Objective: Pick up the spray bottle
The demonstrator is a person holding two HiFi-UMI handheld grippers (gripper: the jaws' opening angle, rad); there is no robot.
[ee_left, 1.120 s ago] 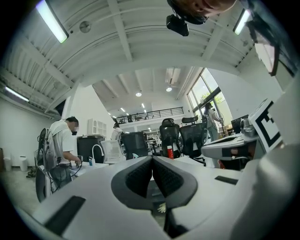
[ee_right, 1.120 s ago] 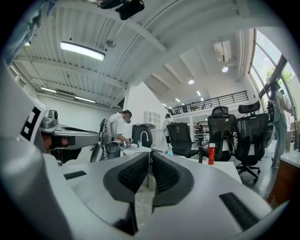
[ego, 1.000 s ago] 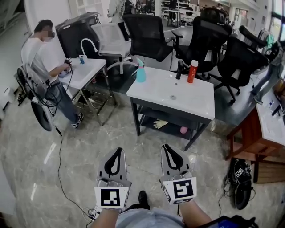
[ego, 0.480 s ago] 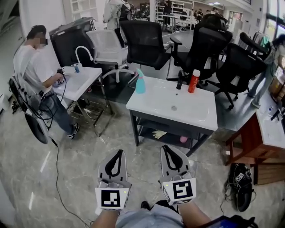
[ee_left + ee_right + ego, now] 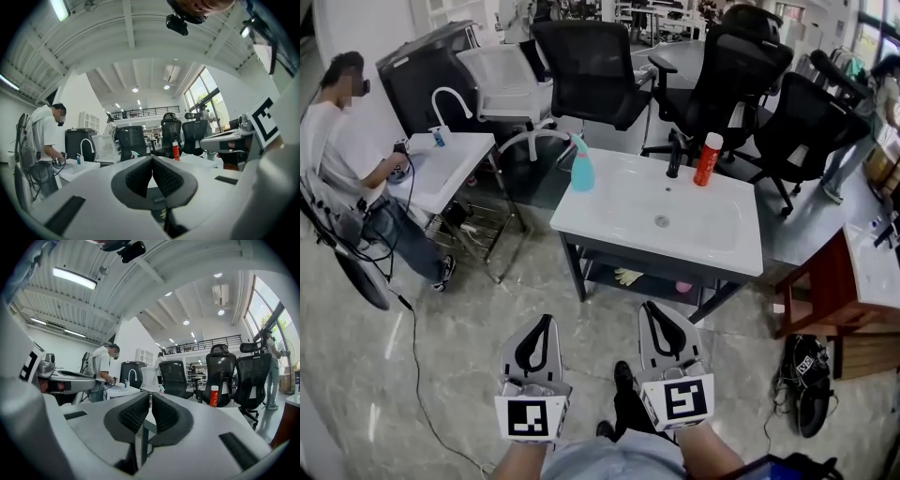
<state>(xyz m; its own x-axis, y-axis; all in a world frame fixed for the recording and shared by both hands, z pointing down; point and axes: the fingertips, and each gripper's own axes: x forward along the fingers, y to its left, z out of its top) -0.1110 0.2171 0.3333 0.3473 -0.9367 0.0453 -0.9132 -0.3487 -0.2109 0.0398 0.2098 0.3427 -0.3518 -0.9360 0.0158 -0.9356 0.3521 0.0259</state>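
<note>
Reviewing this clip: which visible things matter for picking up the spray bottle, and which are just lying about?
Belongs to the job:
- spray bottle, on the sink table
- left gripper and right gripper, both shut, empty

Just lying about:
- red bottle
- glove on the lower shelf
- office chairs
- person at another sink

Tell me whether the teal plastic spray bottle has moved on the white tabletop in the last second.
No. The teal spray bottle stands at the same back-left corner of the white tabletop, left of the black faucet; only the view shifted.
</note>
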